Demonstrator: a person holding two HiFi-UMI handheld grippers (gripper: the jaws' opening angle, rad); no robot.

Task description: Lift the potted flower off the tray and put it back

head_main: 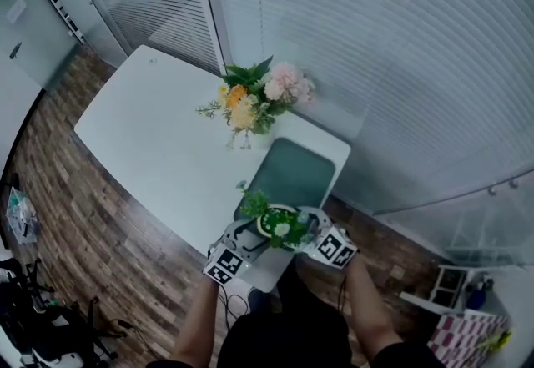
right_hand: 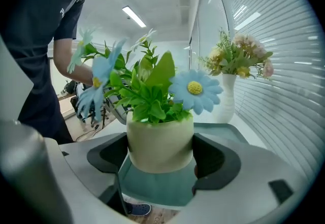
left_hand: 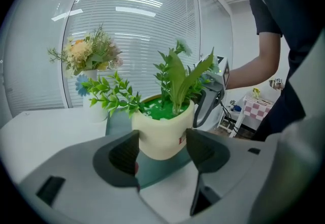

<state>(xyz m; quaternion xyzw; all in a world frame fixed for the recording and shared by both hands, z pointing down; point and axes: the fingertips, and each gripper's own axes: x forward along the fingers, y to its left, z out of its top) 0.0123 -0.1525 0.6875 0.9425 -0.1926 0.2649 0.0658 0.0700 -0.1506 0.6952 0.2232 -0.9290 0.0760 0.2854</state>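
The potted flower is a cream pot with green leaves and blue daisies. It is at the near end of the green tray. My left gripper comes at it from the near left. Its jaws sit against both sides of the pot in the left gripper view, around the left gripper. My right gripper comes from the near right and clamps the pot between its pads, around the right gripper. I cannot tell whether the pot's base rests on the tray or hangs just above it.
A white vase of pink, orange and yellow flowers stands on the white table just beyond the tray's far end. Blinds and glass walls close off the far side. The tray's near end is at the table's edge, with wooden floor below.
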